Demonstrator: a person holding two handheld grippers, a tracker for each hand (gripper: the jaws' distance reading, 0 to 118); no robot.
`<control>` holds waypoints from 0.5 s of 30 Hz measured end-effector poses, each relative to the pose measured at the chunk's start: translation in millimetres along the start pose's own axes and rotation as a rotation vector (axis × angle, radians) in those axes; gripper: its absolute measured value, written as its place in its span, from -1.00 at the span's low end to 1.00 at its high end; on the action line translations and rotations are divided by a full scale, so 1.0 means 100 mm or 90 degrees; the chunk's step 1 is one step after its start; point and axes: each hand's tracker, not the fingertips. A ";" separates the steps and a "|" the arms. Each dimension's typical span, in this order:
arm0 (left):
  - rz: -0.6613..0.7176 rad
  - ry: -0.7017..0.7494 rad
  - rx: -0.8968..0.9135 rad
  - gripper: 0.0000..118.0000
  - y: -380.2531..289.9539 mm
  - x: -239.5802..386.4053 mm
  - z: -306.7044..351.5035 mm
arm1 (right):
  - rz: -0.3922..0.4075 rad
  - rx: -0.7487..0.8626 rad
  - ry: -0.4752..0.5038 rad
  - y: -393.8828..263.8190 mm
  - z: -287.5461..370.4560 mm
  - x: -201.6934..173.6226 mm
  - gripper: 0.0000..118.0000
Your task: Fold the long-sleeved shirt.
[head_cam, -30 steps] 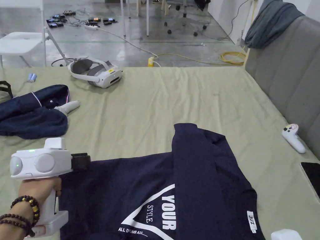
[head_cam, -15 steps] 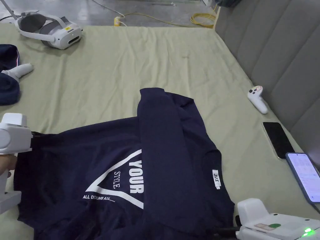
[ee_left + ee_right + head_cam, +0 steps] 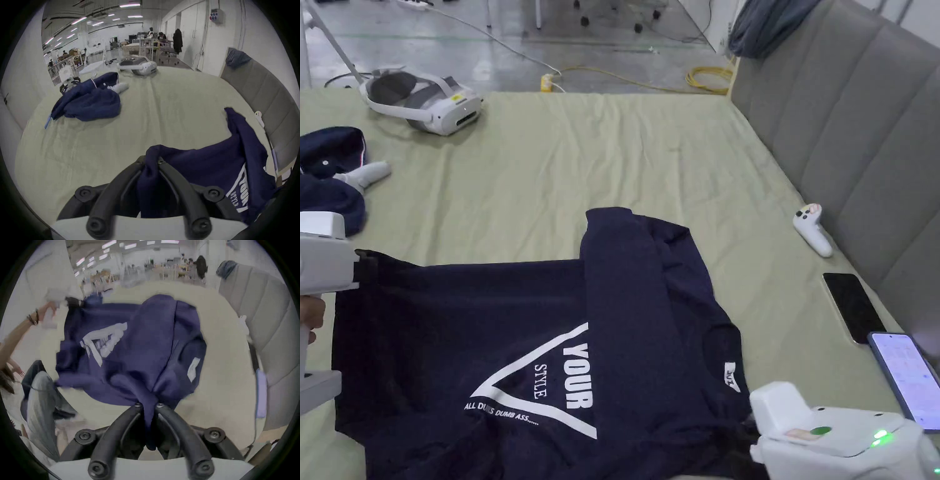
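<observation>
Head view: navy long-sleeved shirt lies spread on the pale green sheet of a bed, printed side up, with one sleeve folded across the body toward the far side. The left hand-held gripper sits at the shirt's far left corner, its white body at the frame's left edge; how far its jaws stand apart cannot be told from here. The right hand-held gripper is at the near right edge of the shirt, close to the collar, its white housing in the bottom right corner. A white headset lies at the far left of the bed. A second dark blue garment lies bunched at the left edge, with a white controller against it. Another white controller lies near the grey padded headboard, and two phones lie beside it toward the near side.

Left gripper view: both black jaws of the left hand-held gripper are closed on a gathered fold of the shirt, with cloth pinched between the tips and hanging behind them. The rest of the shirt trails to the right. The bunched garment and the headset lie farther off on the sheet.

Right gripper view: the right hand-held gripper has both jaws pressed on a bunched edge of the shirt, which stretches away from it. The picture is blurred. The person's left hand holds the other gripper at the shirt's far corner.
</observation>
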 end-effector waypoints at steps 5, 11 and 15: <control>0.033 -0.020 0.068 -0.81 0.63 -0.07 0.47 | 0.071 0.160 -0.043 1.04 0.74 0.34 -0.90; 0.023 -0.005 0.216 -0.81 2.04 0.16 1.44 | 0.104 0.281 -0.141 2.93 1.34 0.84 -0.90; 0.018 0.018 0.323 -0.81 2.91 0.36 2.22 | 0.084 0.349 -0.237 3.96 1.93 1.01 -0.90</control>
